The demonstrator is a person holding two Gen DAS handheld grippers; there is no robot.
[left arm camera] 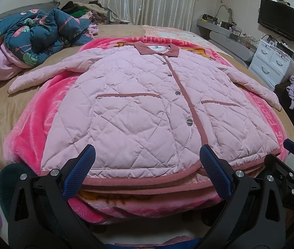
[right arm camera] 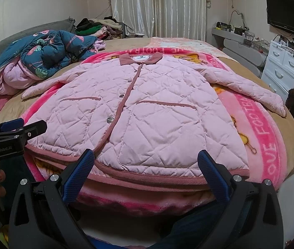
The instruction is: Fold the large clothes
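jacket [left arm camera: 138, 112] flat, hem at bed's near edge, collar far | my left gripper [left arm camera: 147, 166] and right gripper [right arm camera: 147, 166] both wide, empty, at hem

Two low wrist views from the bed's [left arm camera: 5, 108] foot, sharing the jacket [left arm camera: 138, 108].
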